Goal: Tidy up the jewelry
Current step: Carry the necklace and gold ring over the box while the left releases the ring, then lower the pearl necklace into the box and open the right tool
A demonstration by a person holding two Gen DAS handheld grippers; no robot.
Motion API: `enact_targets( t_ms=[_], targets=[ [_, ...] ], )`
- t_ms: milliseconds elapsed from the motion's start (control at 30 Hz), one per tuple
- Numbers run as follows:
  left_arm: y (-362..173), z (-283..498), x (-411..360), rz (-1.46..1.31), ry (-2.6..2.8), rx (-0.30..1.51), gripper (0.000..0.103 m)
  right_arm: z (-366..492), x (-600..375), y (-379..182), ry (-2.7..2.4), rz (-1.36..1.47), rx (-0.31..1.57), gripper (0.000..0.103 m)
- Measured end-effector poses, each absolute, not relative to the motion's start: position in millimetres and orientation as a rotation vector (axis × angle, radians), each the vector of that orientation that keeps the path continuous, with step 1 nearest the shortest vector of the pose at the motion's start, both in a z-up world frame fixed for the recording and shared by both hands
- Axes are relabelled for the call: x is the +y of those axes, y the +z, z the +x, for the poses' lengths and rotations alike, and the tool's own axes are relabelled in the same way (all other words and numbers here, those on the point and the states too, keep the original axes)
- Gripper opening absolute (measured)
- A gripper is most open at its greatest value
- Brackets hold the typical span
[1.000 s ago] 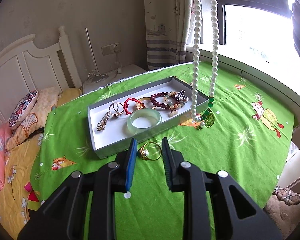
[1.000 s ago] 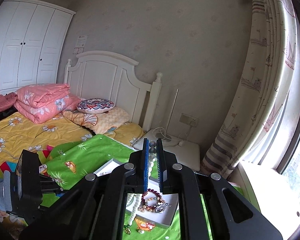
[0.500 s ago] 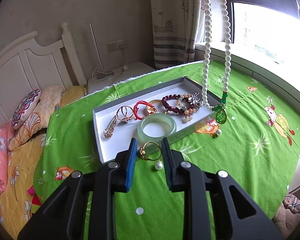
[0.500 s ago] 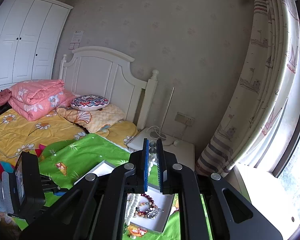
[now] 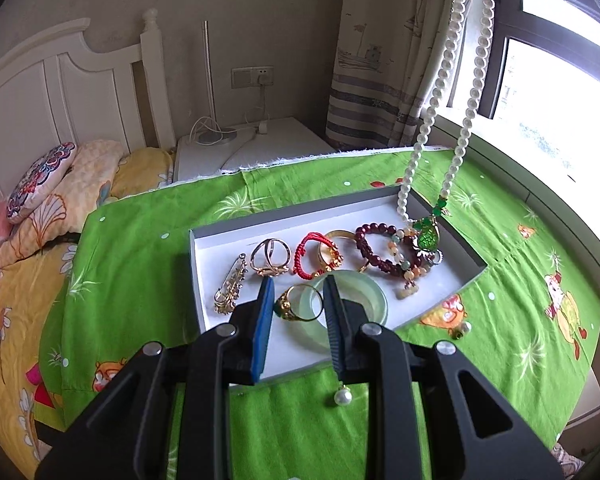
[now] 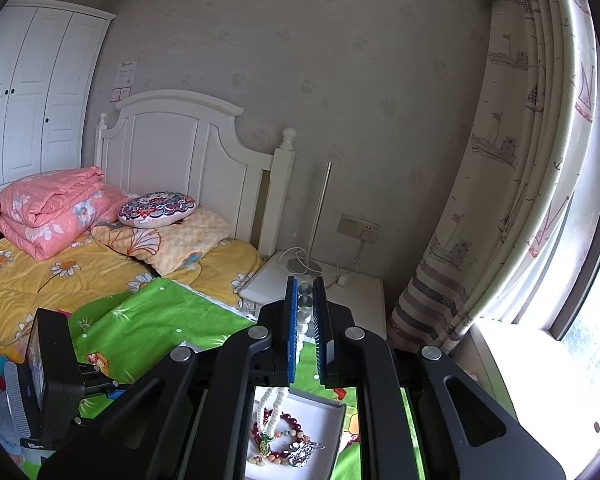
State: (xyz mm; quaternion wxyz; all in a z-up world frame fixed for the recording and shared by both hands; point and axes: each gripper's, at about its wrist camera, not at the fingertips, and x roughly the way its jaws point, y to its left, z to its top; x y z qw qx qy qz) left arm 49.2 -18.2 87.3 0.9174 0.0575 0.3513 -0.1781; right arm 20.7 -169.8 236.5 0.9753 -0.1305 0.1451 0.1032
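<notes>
overhead, pearl necklace (image 5: 440,96) with green pendant (image 5: 427,235), dangling above white tray (image 5: 204,280)

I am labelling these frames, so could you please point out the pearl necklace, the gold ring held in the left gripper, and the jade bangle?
pearl necklace (image 5: 440,84), left wrist view, on its left hanging strand.
gold ring (image 5: 300,303), left wrist view, on its band between the pads.
jade bangle (image 5: 374,300), left wrist view, on its right rim.

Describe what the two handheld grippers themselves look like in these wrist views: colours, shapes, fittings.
The left gripper and right gripper look alike: matte black angular frames with triangular cut-outs, round silver bolt heads at the joints, and two flat narrow fingers. One finger on each carries a bright blue pad; the other is dark and ribbed. No cables, markings, sleeves or hands show.
</notes>
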Motion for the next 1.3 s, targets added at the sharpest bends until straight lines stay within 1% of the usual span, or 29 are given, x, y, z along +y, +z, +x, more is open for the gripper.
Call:
enact_targets(
  t_ms=[433,633,667,700,733,767,967,1233,1267,1300],
  targets=[
    [54.1,86.0,-11.1,0.067,-0.277,0.766,0.024,70.8,-140.3,223.7,0.222,-0.235,0.335,0.010],
    [35.5,94.3,-10.5,0.068,-0.251,0.786,0.025,86.8,-144.5,183.6,0.240,-0.246,0.423,0.010],
    [32.6,95.2,-9.8,0.062,-0.249,0.788,0.032,91.0,-148.1,171.9,0.247,-0.244,0.458,0.010],
    [30.2,96.4,-8.9,0.056,-0.244,0.793,0.041,95.0,-151.5,160.3,0.250,-0.245,0.491,0.010],
    [28.9,96.4,-8.1,0.049,-0.236,0.790,0.058,99.1,-154.9,146.0,0.252,-0.250,0.529,0.010],
    [28.7,95.5,-6.9,0.043,-0.225,0.779,0.071,102.2,-158.6,132.1,0.257,-0.254,0.565,0.010],
    [33.2,88.5,-7.9,0.045,-0.218,0.749,0.085,119.6,-185.7,67.5,0.233,-0.221,0.713,0.010],
    [32.4,74.6,-10.2,0.045,-0.221,0.735,0.091,126.7,-228.8,19.9,0.142,-0.158,0.827,0.010],
    [31.9,72.8,-10.2,0.044,-0.221,0.734,0.092,126.3,-235.8,17.4,0.128,-0.141,0.829,0.012],
    [31.9,71.1,-10.7,0.046,-0.219,0.730,0.094,126.0,-242.2,15.1,0.126,-0.118,0.837,0.016]
  ],
)
